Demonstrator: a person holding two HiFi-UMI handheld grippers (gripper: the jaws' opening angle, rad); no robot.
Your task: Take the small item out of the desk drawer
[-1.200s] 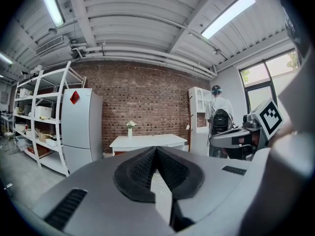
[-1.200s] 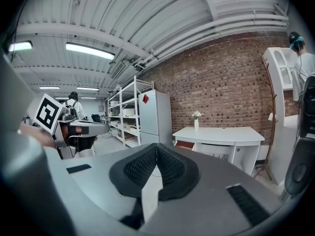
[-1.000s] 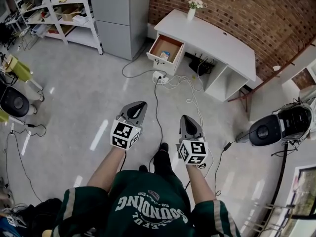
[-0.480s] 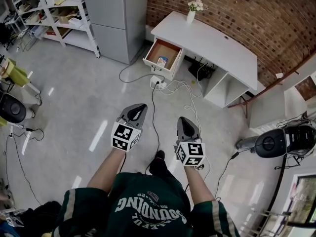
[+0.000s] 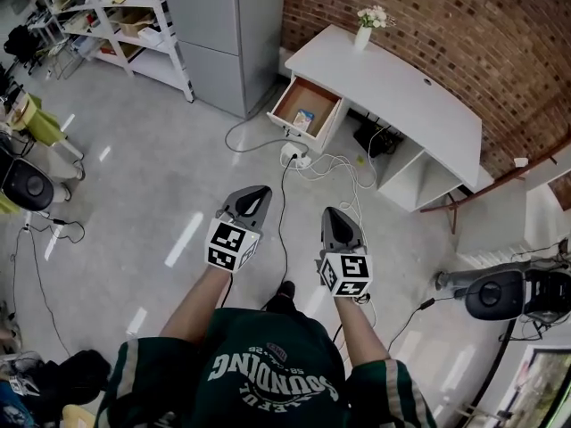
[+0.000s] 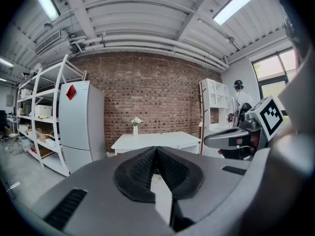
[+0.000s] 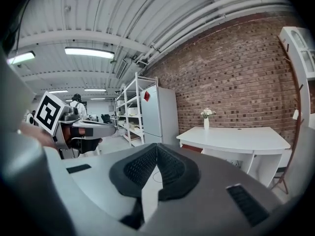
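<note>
A white desk (image 5: pixel 406 92) stands against the brick wall, its wooden drawer (image 5: pixel 304 112) pulled open toward me. A small light-blue item (image 5: pixel 303 119) lies inside the drawer. My left gripper (image 5: pixel 251 200) and right gripper (image 5: pixel 337 223) are held side by side in front of me, well short of the desk, both shut and empty. In the left gripper view the desk (image 6: pixel 156 141) shows ahead past the shut pads (image 6: pixel 142 168). The right gripper view shows the desk (image 7: pixel 236 137) to the right of its shut pads (image 7: pixel 170 168).
Cables and a power strip (image 5: pixel 297 157) lie on the floor between me and the drawer. A grey cabinet (image 5: pixel 223 34) and white shelving (image 5: pixel 116 25) stand left of the desk. A vase of flowers (image 5: pixel 364 27) sits on the desk. A black fan (image 5: pixel 500 294) sits at right.
The view has shifted as I step forward: desk and drawer sit slightly lower and further right in the frame. Both grippers stay shut and level in front of me.
</note>
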